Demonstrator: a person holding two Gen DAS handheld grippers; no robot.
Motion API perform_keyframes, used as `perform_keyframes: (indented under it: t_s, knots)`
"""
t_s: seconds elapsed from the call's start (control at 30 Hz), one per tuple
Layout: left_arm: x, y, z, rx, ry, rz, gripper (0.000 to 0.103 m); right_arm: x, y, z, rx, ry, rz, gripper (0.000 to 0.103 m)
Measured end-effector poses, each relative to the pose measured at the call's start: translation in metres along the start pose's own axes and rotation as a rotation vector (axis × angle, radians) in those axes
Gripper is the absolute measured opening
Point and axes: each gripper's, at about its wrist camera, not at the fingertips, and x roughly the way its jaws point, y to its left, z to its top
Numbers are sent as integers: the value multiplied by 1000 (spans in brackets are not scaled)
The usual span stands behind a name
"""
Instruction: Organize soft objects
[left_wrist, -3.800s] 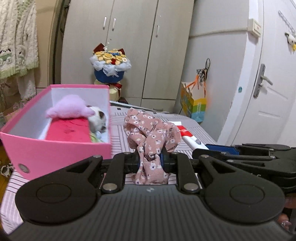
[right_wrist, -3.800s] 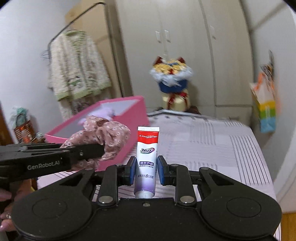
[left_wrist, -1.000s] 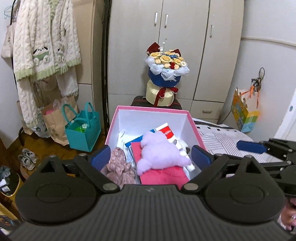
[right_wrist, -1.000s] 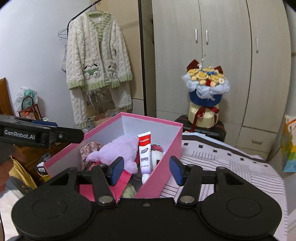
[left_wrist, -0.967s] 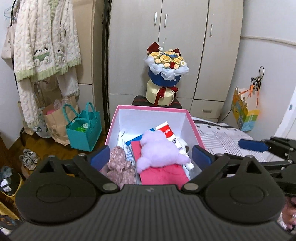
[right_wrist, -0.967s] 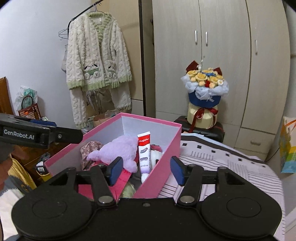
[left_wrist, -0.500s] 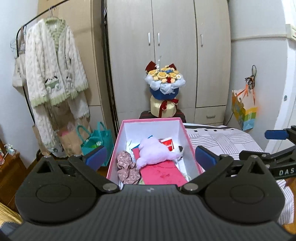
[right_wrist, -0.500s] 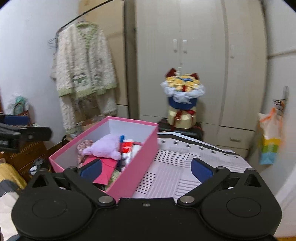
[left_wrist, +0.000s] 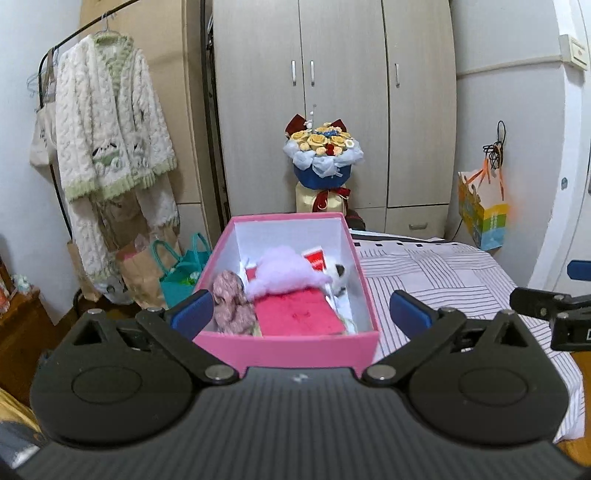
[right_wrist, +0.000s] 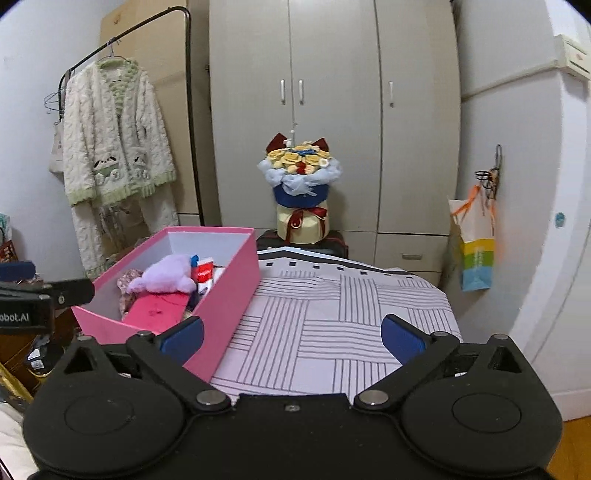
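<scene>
A pink box stands on the striped table. Inside lie a floral pink cloth, a purple plush toy, a red cloth, a toothpaste tube and a small white plush. My left gripper is open and empty, held back in front of the box. My right gripper is open and empty, over the table's near edge to the right of the box. The plush, the tube and the red cloth also show there.
A flower bouquet stands on a dark stool before the wardrobe. A knitted cardigan hangs on a rack at the left, with paper and teal bags below. A colourful bag hangs at the right.
Both grippers have let go, opened wide and pulled back from the box. The floral cloth and the toothpaste now lie inside the box.
</scene>
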Motion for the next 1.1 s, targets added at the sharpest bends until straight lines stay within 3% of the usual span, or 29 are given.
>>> perform_keyframes:
  t_s: [0.2,0.37,0.73,1.1]
  knots:
    - [-8,-12,-21,-21,7,-66,103,-9,-11,-11,38,9,-42,103]
    - [-6,-26,-29,15,12,-54,103,-14,-18,-21,71,18,-61,103]
    - [4,-31,-41,18,36,-45,103,-27,-7,-36,16,-12,-119,103]
    - [3,-29,-49,22,-23,-19,103,-28,-3,-43,-3,-44,-153,103]
